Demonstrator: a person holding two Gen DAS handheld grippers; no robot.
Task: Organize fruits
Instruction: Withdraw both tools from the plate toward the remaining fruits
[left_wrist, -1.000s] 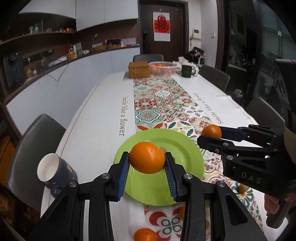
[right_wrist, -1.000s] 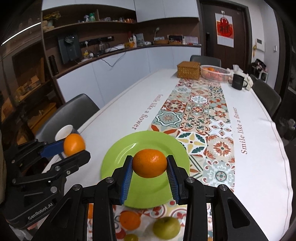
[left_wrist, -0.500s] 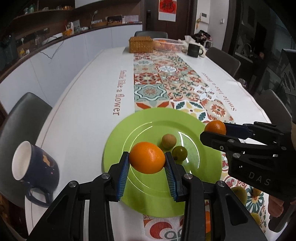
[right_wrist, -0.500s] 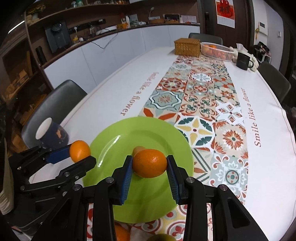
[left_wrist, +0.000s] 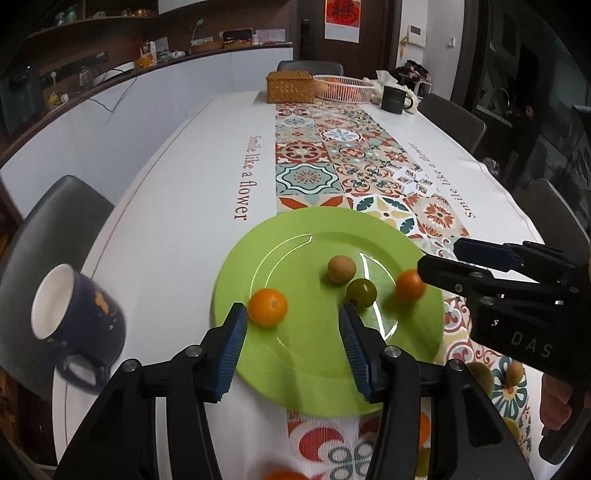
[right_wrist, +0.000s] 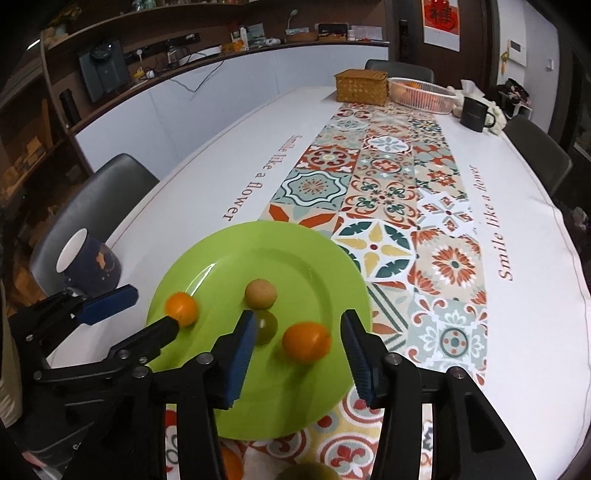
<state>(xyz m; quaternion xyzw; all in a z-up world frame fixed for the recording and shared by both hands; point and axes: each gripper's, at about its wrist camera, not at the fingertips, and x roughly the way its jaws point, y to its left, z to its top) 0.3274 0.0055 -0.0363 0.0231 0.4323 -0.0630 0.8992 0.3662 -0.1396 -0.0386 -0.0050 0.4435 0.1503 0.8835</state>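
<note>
I have both claws tipped steeply down over the green plate (left_wrist: 295, 354), side by side. My left claw (left_wrist: 291, 321) has just been opening; its blue pads stand apart, and the orange (left_wrist: 267, 307) sits on the plate right beside the left pad, no longer pressed from both sides. My right claw (right_wrist: 298, 332) has just been opening too, and its orange (right_wrist: 306, 342) lies on the plate between the spread pads, clear of both and blurred. From the left view that same fruit shows at the tip of the right claw, near the plate's right rim. A tan round fruit (left_wrist: 341, 270) and a dark green one (left_wrist: 361, 292) rest touching near the plate's middle, between the two oranges. The fruits are round, so I can read no long axis. A dark mug (left_wrist: 79, 325) stands to the left of the plate.
</note>
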